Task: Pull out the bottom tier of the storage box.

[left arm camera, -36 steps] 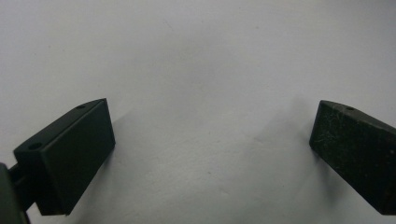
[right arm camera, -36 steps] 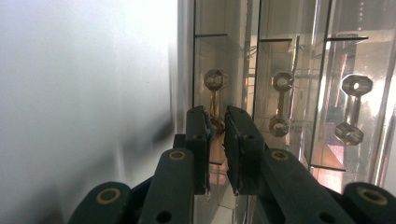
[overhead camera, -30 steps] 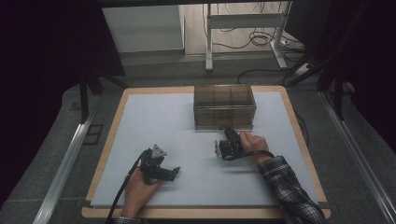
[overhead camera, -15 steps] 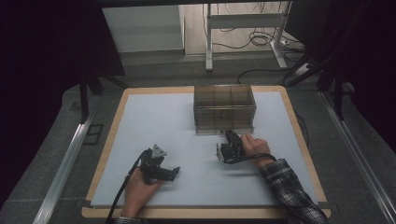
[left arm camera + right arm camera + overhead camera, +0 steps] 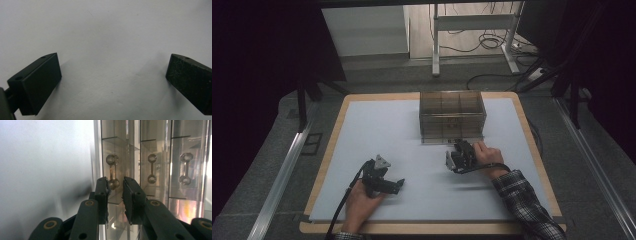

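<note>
A clear smoky drawer box (image 5: 452, 112) stands at the back middle of the white mat (image 5: 377, 130). My right gripper (image 5: 460, 146) is right in front of its lower drawers. In the right gripper view the box front (image 5: 160, 150) is close, with three dumbbell-shaped handles. The right gripper (image 5: 115, 187) has a narrow gap, and its jaws have just been opening. The end knob of the nearest handle (image 5: 112, 171) sits at the jaw tips, and I see no pad pressing on it. My left gripper (image 5: 397, 185) rests on the mat near the front left, open (image 5: 113, 80) with nothing between its jaws.
The mat lies on a wooden tabletop (image 5: 532, 150) with a raised rim. Metal rails (image 5: 282, 175) run along both sides of the table. Behind the table stand a desk frame (image 5: 472, 30) and loose cables on the floor.
The right hand has shifted slightly toward the near edge of the table. The left hand and its gripper have stayed where they were.
</note>
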